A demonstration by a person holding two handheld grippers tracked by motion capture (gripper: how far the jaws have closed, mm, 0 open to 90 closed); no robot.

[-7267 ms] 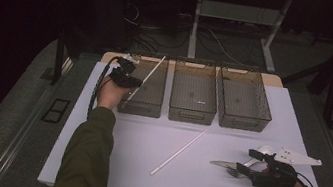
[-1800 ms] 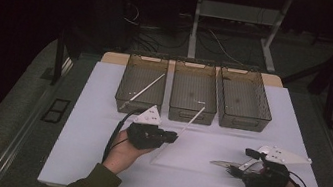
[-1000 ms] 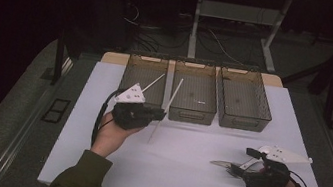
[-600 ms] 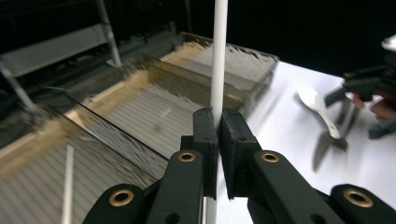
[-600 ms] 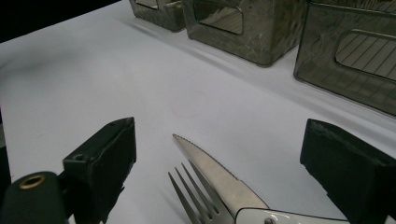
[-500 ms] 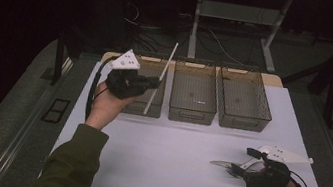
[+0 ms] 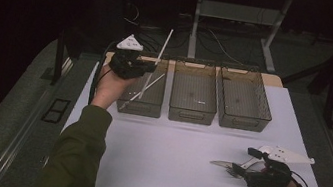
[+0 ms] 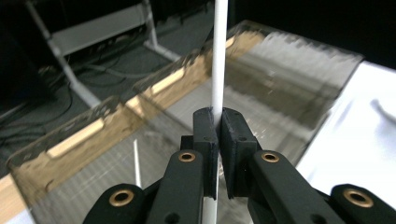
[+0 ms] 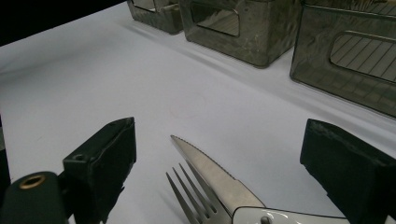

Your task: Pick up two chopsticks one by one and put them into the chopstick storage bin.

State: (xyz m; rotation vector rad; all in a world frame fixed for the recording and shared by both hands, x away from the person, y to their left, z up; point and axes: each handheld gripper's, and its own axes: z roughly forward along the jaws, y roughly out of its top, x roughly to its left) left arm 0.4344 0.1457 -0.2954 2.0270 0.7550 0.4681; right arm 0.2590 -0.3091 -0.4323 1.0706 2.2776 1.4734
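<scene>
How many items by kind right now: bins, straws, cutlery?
Bins: 3, a left bin, a middle bin and a right bin
White straws: 2, one clamped in the left gripper as the held straw, one lying in the left bin as the loose straw
Knife: 1
Fork: 1
Total: 7

The person wears an olive-green long sleeve (image 7: 74,155) on each arm. The left gripper (image 8: 217,122) is matte black, its linked jaws pinned with brass-coloured rivets; a pale grey three-cornered plate (image 7: 130,43) sits on top and a black cable trails down. The right gripper (image 7: 237,171) is black too, with blocky pads.
</scene>
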